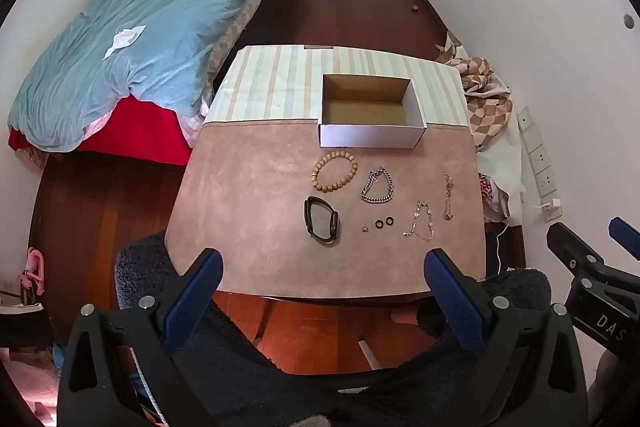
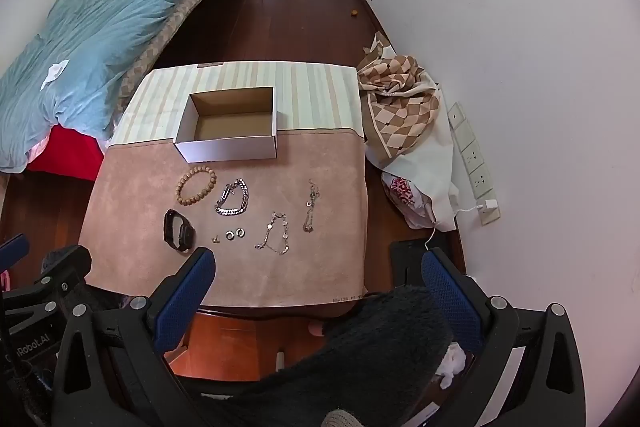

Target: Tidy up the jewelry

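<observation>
An empty white cardboard box (image 1: pixel 372 137) (image 2: pixel 228 151) stands open at the back of the pink mat. In front of it lie a wooden bead bracelet (image 1: pixel 334 172) (image 2: pixel 196 184), a silver chain bracelet (image 1: pixel 378 185) (image 2: pixel 233 197), a black wristband (image 1: pixel 321 222) (image 2: pixel 179 229), two small rings (image 1: pixel 383 223) (image 2: pixel 235 233), a tiny stud (image 1: pixel 364 228) (image 2: pixel 215 239), a thin disc chain (image 1: pixel 421 223) (image 2: pixel 276 234) and a thin pendant chain (image 1: pixel 448 197) (image 2: pixel 310 205). My left gripper (image 1: pixel 322 271) and right gripper (image 2: pixel 318 269) are open and empty, held above the table's near edge.
The mat (image 1: pixel 260 211) covers a small table with a striped cloth (image 1: pixel 276 83) at the back. A bed with a blue duvet (image 1: pixel 140 39) stands left. A checkered cloth and bags (image 2: pixel 404 107) lie right by the wall. Dark wood floor lies beyond.
</observation>
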Demonstrator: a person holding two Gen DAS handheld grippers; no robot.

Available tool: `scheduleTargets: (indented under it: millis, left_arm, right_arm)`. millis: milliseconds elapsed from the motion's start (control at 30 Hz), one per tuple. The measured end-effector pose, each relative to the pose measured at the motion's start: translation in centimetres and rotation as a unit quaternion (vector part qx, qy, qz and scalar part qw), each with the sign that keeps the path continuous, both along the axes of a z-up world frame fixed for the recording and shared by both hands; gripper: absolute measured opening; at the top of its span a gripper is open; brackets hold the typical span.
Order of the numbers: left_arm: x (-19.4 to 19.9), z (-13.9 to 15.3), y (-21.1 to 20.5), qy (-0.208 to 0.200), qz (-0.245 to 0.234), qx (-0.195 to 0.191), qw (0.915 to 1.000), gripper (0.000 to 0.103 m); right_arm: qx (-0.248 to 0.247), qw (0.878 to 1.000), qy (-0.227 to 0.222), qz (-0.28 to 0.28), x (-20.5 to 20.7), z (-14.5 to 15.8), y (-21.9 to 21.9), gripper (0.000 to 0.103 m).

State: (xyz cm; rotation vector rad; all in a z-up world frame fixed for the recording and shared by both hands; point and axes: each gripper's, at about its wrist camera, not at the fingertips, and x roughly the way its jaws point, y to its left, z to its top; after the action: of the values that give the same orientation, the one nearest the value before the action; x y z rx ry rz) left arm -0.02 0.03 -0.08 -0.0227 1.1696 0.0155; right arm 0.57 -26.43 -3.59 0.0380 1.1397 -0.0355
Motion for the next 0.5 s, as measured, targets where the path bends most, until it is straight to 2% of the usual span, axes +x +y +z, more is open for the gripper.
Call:
scheduleTargets:
  millis: [500]
  left_arm:
    - [-0.17, 0.28, -0.01, 0.003, -0.004, -0.002, 1.0, 0.103]
  right_arm:
    - [-0.005, 1.0, 0.0, 0.0, 0.0, 0.23, 0.3, 0.103]
